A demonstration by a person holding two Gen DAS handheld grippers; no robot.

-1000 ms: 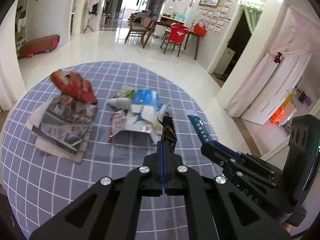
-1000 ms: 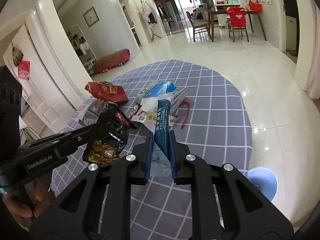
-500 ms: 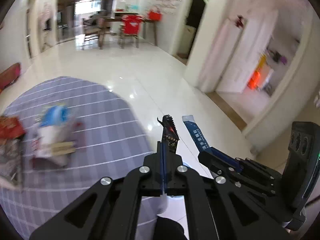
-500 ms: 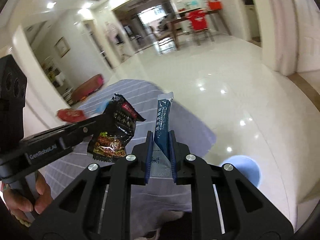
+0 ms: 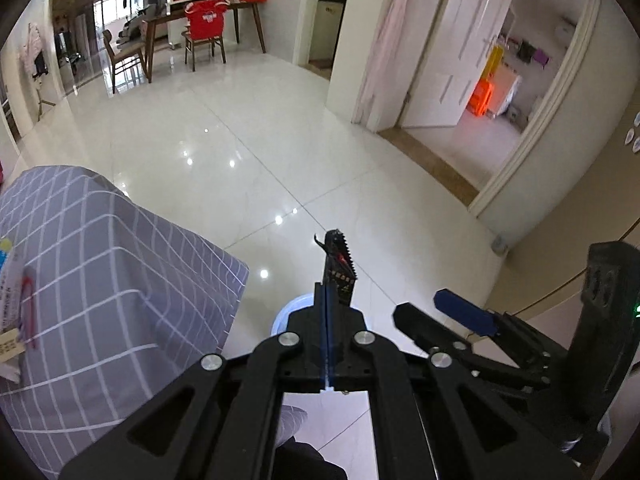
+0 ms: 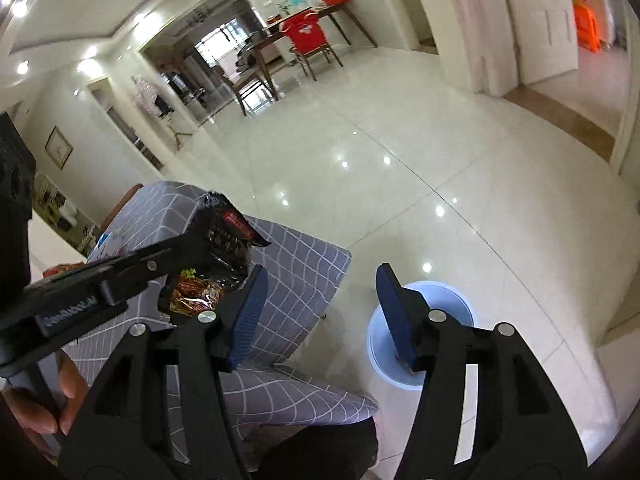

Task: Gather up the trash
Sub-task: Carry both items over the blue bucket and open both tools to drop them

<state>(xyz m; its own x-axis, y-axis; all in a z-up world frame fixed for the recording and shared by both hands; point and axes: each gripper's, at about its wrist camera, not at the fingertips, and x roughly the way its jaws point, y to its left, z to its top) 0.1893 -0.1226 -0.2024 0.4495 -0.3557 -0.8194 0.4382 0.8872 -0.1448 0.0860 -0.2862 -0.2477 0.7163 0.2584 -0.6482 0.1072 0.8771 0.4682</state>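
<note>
My left gripper (image 5: 327, 300) is shut on a black snack wrapper (image 5: 339, 264), seen edge-on; it also shows in the right wrist view (image 6: 224, 252) as a black, red and orange packet held over the table edge. My right gripper (image 6: 318, 312) is open and empty above a light blue bin (image 6: 456, 300) on the floor. The bin's rim (image 5: 294, 306) peeks out behind my left fingers. The right gripper's blue pad (image 5: 464, 314) shows at the right of the left wrist view.
A table with a grey checked cloth (image 5: 100, 280) stands to the left, with some paper trash (image 5: 12, 304) at its far left edge. Glossy white tile floor (image 5: 260, 152) spreads ahead. A dining table and chairs (image 5: 200, 36) stand far back.
Both grippers swung right, off the table toward the floor bin. My right gripper opened and the blue wrapper it held is gone from it. The left still holds the black wrapper.
</note>
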